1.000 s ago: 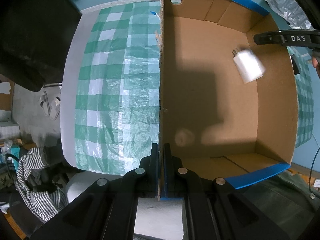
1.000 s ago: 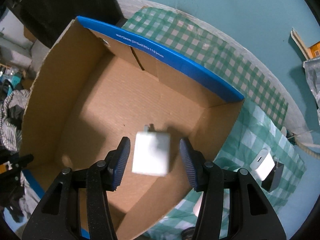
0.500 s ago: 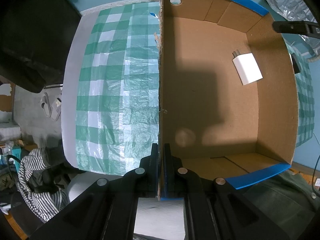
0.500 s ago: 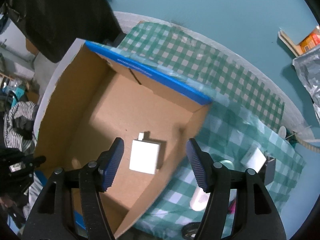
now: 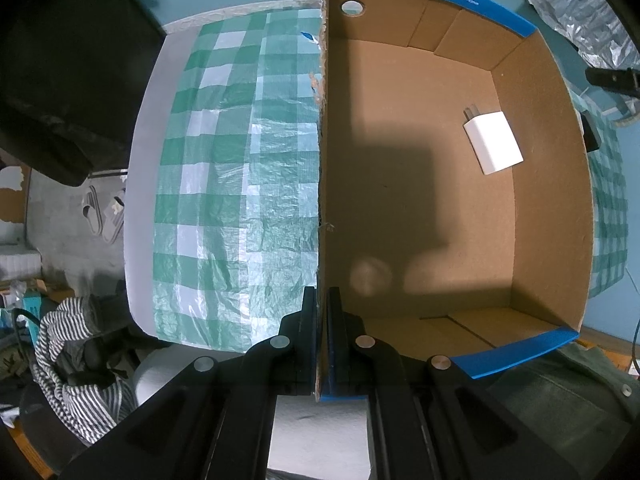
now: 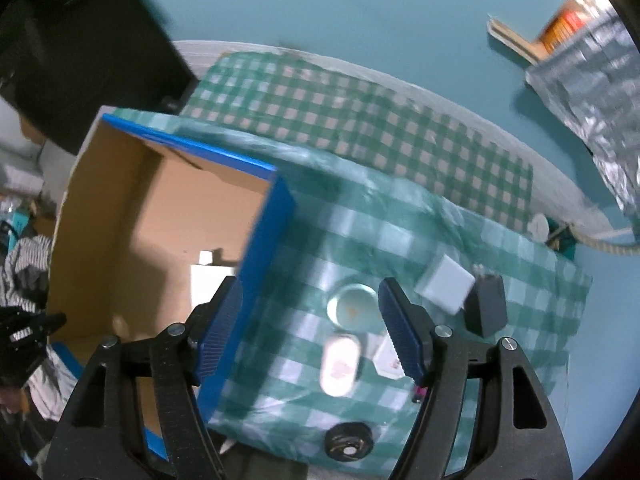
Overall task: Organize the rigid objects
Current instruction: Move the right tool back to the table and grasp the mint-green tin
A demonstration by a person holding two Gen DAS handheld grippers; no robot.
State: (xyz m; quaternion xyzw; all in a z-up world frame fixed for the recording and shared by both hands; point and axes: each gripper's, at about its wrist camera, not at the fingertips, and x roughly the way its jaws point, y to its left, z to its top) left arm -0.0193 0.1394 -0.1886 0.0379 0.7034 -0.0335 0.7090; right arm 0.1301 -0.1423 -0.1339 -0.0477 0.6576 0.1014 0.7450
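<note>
Lying flat in cardboard box, white square charger, left gripper pinching box wall, right gripper opening, empty

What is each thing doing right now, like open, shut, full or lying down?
cardboard box: open-topped, holding one charger.
white charger: lying flat on the box floor.
left gripper: shut on the box wall.
right gripper: empty, jaws opening.
round dish: lying on the checked cloth.

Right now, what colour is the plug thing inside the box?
White. The charger plug shows best in the left wrist view.
</note>
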